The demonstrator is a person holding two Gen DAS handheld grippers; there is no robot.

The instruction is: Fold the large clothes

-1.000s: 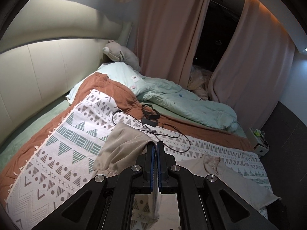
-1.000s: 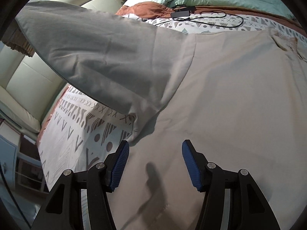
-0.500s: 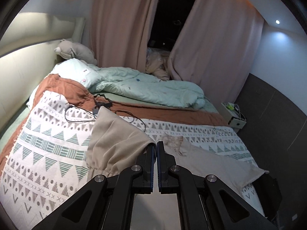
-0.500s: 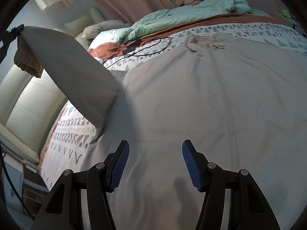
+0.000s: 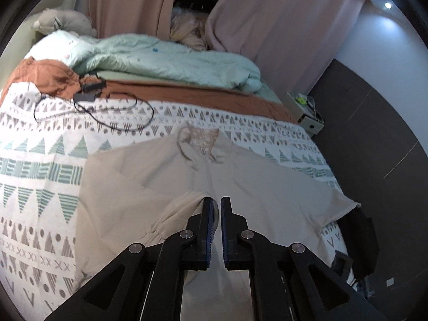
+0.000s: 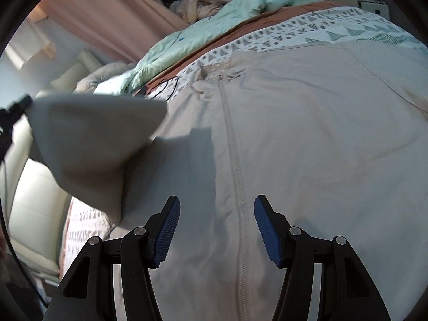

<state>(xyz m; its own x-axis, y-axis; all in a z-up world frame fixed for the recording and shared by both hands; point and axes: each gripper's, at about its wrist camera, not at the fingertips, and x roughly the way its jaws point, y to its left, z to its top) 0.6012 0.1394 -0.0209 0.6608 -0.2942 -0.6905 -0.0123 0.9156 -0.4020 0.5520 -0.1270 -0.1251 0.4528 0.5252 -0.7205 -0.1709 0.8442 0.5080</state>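
Note:
A large beige zip-front garment [image 5: 267, 176] lies spread on the patterned blanket [image 5: 40, 165], collar toward the far side. My left gripper [image 5: 217, 203] is shut on the cuff of its left sleeve [image 5: 128, 200], which lies folded in over the garment's body. In the right wrist view the garment [image 6: 307, 133] fills the frame, its zipper [image 6: 236, 176] running down the middle. The lifted sleeve [image 6: 88, 139] hangs at the left, held by the left gripper [image 6: 18, 107]. My right gripper [image 6: 216, 214] is open and empty just above the lower front of the garment.
A black cable and charger [image 5: 91, 93] lie on the blanket beyond the garment. A mint duvet [image 5: 165, 58] and brown cover [image 5: 187, 93] are bunched at the far side. A small white box [image 5: 305, 112] stands on the floor at right. A padded headboard [image 6: 26, 214] is at left.
My left gripper has carried the sleeve rightward and down over the garment's body. The right gripper view has swung toward the garment's centre; its jaws stay open.

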